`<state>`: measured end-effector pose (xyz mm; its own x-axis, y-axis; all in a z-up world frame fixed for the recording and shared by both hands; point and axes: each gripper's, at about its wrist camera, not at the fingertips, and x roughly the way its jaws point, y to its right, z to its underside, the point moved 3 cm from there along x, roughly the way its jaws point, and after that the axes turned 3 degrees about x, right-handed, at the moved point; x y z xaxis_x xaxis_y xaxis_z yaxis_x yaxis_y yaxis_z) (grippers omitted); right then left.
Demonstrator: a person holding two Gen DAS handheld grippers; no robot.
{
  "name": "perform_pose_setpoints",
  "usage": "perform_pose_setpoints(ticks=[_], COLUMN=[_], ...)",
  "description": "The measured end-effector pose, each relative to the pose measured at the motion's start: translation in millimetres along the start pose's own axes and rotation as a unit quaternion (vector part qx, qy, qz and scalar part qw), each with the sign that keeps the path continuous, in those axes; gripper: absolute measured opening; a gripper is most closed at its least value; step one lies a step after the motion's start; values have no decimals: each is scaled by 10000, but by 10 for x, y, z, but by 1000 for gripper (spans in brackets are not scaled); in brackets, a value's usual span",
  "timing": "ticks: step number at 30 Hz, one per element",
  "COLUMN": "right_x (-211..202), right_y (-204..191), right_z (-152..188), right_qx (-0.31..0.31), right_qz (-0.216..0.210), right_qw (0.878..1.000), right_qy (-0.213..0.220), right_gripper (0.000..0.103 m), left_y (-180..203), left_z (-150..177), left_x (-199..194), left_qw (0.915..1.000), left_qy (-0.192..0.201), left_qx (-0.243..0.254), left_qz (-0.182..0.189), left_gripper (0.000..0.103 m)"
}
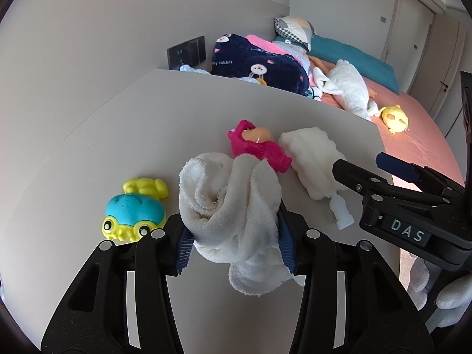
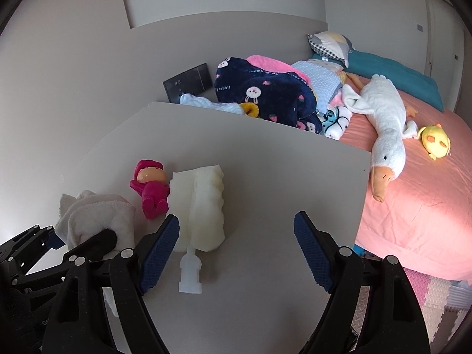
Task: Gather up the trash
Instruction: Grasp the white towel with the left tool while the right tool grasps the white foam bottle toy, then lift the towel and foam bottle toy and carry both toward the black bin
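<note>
My left gripper (image 1: 236,244) is shut on a crumpled white cloth (image 1: 233,203) and holds it just above the beige table (image 1: 147,135); the cloth also shows in the right wrist view (image 2: 97,221). My right gripper (image 2: 236,250) is open and empty, above the table to the right of a white sponge brush (image 2: 200,206) with a short plastic handle (image 2: 190,274). The same brush lies right of the cloth in the left wrist view (image 1: 315,162). The right gripper (image 1: 371,168) reaches in from the right there.
A pink doll (image 1: 256,144) lies behind the cloth; a blue and yellow toy (image 1: 132,212) lies to its left. Past the table's edge is a bed (image 2: 419,194) with a dark blanket (image 2: 265,94), a goose plush (image 2: 383,124) and a yellow plush (image 2: 435,140).
</note>
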<state>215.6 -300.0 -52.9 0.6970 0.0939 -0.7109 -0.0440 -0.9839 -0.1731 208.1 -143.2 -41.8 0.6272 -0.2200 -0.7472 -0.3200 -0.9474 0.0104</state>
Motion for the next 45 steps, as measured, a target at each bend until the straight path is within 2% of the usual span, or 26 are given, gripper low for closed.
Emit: perform_pose_setpoints(ticks=[2, 5, 7, 10, 15, 28, 45], right_x=[73, 138, 155, 147, -3, -641, -1507], right_y=[-49, -90, -105, -133, -123, 7, 204], right_z=[-16, -26, -27, -14, -18, 25, 355], right_qx=[-76, -56, -23, -28, -15, 94, 198], right_qz=[-7, -137, -304, -369, -490, -363, -155], right_qw=[9999, 9997, 9992, 9989, 9987, 9991, 9982], right_qy=[-101, -197, -259, -291, -142, 187, 554], right_gripper=[68, 51, 28, 11, 8, 8, 8], left_y=[-23, -38, -41, -36, -55, 126, 557], left_z=[-5, -11, -20, -14, -9, 65, 278], left_x=[-20, -49, -59, -67, -155, -559, -1074], left_qw=[10000, 10000, 10000, 10000, 9996, 9991, 9980], left_qy=[17, 51, 68, 76, 151, 384, 543], left_qx=[-20, -25, -23, -51, -239, -149, 44], left_qz=[-11, -26, -35, -36, 23, 84, 331], left_gripper=[47, 47, 47, 47, 47, 47, 48])
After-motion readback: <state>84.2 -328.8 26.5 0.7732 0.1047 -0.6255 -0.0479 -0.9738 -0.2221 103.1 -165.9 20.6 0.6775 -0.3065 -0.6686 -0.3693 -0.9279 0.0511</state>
